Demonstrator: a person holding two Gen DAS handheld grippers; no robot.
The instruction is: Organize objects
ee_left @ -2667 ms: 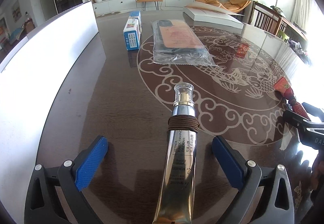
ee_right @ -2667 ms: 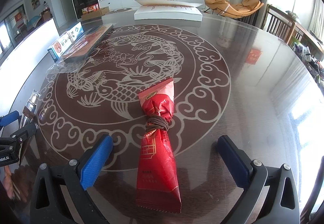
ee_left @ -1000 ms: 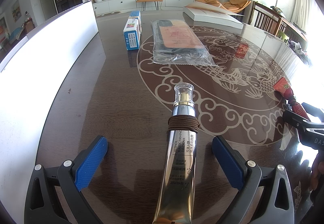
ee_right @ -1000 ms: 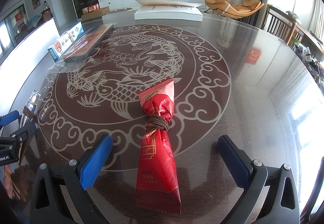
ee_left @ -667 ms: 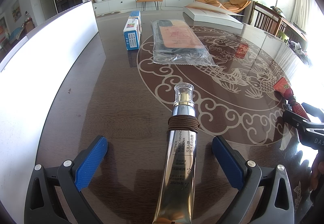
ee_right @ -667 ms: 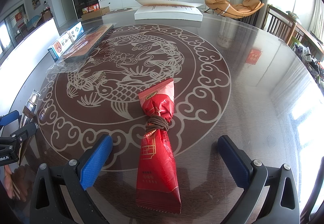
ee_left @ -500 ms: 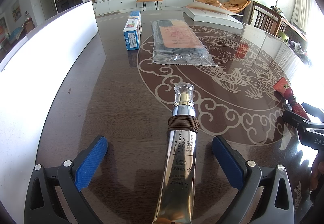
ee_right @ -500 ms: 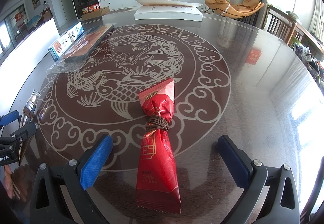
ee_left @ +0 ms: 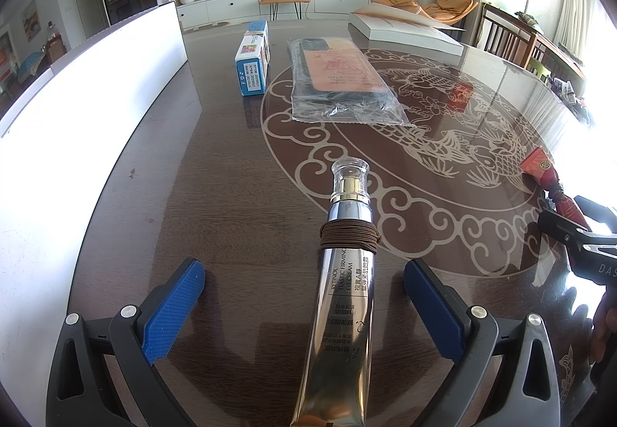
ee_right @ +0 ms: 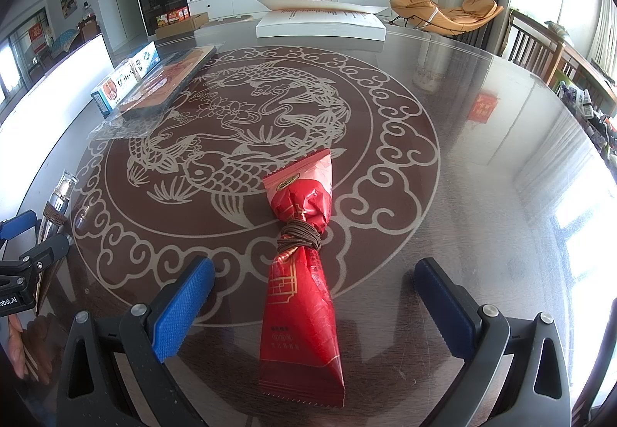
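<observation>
A silver eye-cream tube (ee_left: pixel 343 296) with a clear cap and a brown hair tie (ee_left: pixel 348 235) wound round its neck lies on the dark table, pointing away. My left gripper (ee_left: pixel 304 286) stands open around it, blue pads well clear on both sides. In the right wrist view a red snack packet (ee_right: pixel 302 272) lies flat, cinched at its middle by a brown hair tie (ee_right: pixel 299 238). My right gripper (ee_right: pixel 314 284) is open astride the packet, touching nothing. The tube (ee_right: pixel 58 203) shows at the far left there, and the packet (ee_left: pixel 547 178) at the left view's right edge.
A blue and white box (ee_left: pixel 252 58) and a flat item in a clear bag (ee_left: pixel 339 78) lie further back on the table (ee_left: pixel 216 195). A large white box (ee_right: pixel 320 22) sits at the far edge. A white panel (ee_left: pixel 77 110) runs along the left side. Chairs stand at right.
</observation>
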